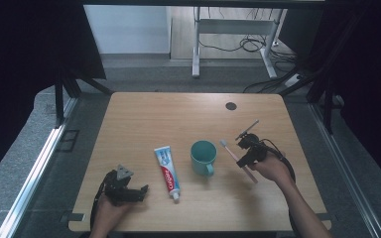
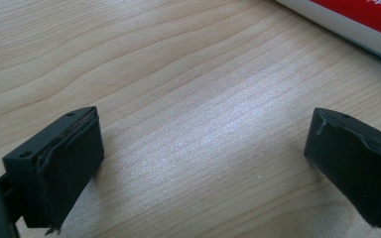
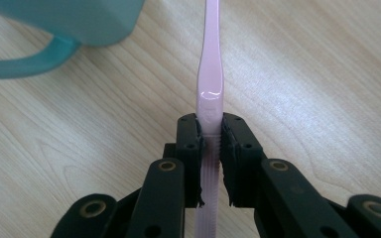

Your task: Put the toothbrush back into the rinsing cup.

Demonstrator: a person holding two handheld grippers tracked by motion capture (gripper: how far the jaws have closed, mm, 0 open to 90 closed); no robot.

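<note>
- The right tongs (image 3: 211, 130) were clamped on a pink toothbrush (image 3: 211, 74), held just right of the teal cup (image 1: 203, 156).
- The left tongs (image 1: 143, 191) gaped wide, holding nothing, near the surface's (image 1: 144, 119) near-left edge, beside the toothpaste (image 1: 168, 172).
- The far half lay open.

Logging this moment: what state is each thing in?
Toothbrush: clamped by its handle in the right claw, head toward the cup.
Cup: upright on the table, untouched.
Toothpaste tube: lying flat, capped, untouched.
Left claw: open, nothing between its jaws.
</note>
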